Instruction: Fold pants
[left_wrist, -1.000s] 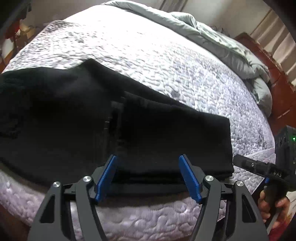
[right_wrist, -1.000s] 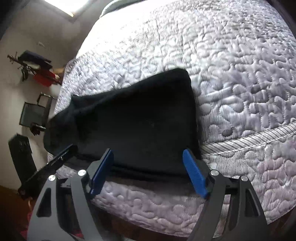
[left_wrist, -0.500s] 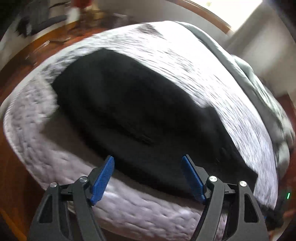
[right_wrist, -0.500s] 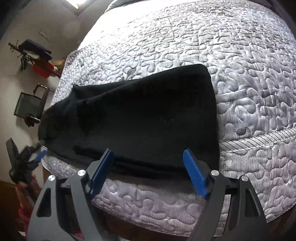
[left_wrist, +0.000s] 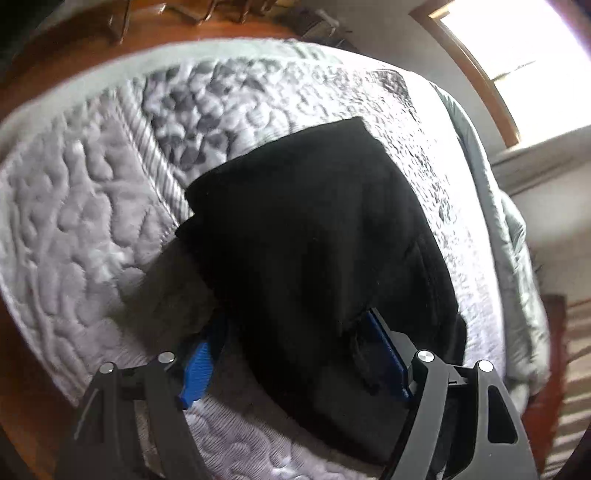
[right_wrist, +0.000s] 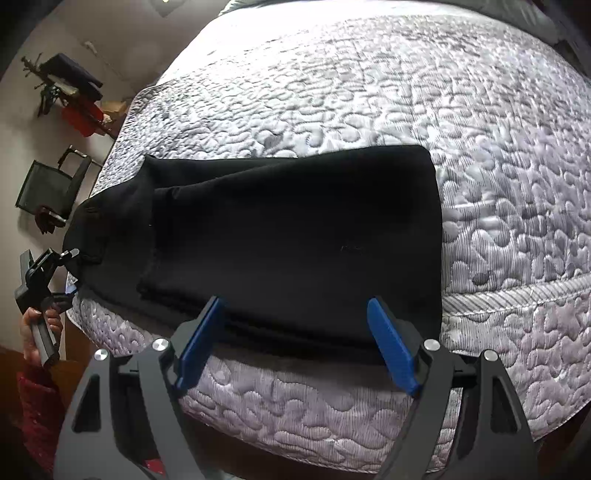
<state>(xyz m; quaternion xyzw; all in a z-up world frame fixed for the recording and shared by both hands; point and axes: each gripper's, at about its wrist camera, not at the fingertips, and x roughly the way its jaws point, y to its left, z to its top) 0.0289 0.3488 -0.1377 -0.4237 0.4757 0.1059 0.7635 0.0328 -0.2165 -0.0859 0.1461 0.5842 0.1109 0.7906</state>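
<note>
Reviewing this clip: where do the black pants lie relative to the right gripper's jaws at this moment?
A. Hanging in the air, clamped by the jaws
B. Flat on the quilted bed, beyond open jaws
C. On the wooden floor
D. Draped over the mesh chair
B: in the right wrist view the black pants lie flat on the quilted bed, and the right gripper hovers at their near edge with its jaws apart.

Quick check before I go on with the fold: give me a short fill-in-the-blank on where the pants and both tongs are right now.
1. The pants are ____ in colour.
2. They lie on a quilted ____, near its edge.
3. The right tongs stand ____, over the pants' near edge.
4. One blue pad of the left tongs is partly hidden by the ____.

Missing words: black; bed; open; pants
</note>
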